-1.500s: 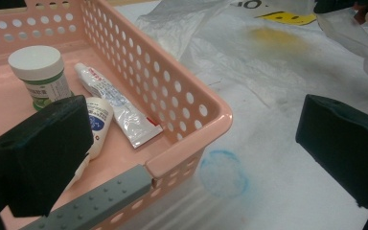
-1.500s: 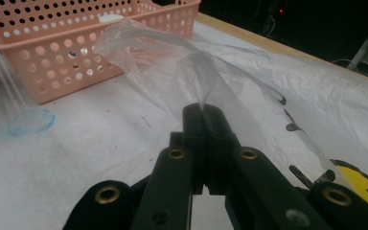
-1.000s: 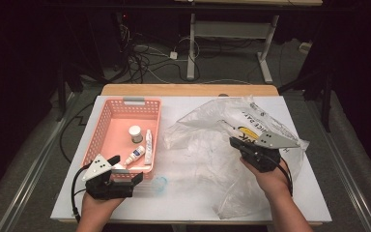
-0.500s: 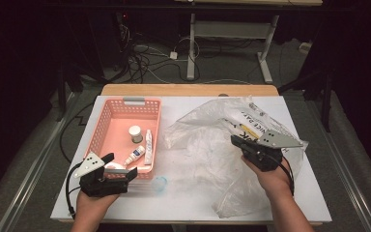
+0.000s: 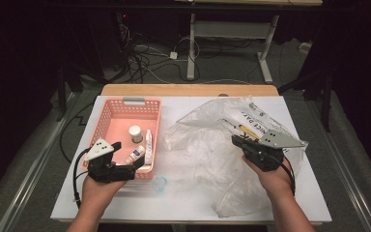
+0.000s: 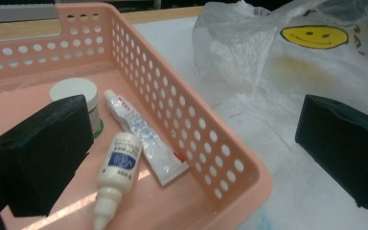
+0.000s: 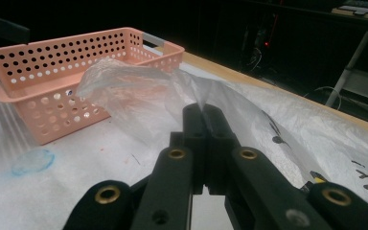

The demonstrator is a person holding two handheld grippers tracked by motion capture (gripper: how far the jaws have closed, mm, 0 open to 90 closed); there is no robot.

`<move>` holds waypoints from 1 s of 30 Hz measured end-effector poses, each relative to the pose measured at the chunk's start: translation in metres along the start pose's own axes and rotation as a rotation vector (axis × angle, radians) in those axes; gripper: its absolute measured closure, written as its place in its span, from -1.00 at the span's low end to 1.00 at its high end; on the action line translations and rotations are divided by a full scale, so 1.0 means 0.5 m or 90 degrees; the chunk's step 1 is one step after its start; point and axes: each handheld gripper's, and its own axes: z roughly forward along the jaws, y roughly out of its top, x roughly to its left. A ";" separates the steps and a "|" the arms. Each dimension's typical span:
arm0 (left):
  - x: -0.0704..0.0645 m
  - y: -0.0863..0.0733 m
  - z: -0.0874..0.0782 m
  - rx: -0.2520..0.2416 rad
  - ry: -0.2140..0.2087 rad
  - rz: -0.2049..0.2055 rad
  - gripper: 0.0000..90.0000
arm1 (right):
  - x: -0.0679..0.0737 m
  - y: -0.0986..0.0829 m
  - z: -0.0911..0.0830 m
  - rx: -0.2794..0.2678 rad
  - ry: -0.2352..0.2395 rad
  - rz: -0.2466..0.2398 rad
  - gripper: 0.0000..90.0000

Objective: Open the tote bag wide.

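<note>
Two grippers worked: our right gripper (image 7: 203, 112) pinched the clear plastic bag (image 5: 212, 145), lettered "NICE DAY", at three o'clock; our left gripper (image 5: 134, 169) gaped over the pink basket (image 6: 230, 158).
</note>
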 end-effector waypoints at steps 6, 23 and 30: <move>0.010 0.042 0.026 0.016 0.009 0.009 -0.98 | -0.001 -0.001 -0.001 -0.002 0.003 0.001 1.00; 0.066 0.087 0.132 0.171 0.019 -0.032 -0.47 | -0.005 -0.002 -0.003 -0.003 0.004 0.007 1.00; 0.075 0.095 0.173 0.256 0.030 -0.026 -0.31 | -0.002 0.000 -0.004 -0.005 0.005 0.004 1.00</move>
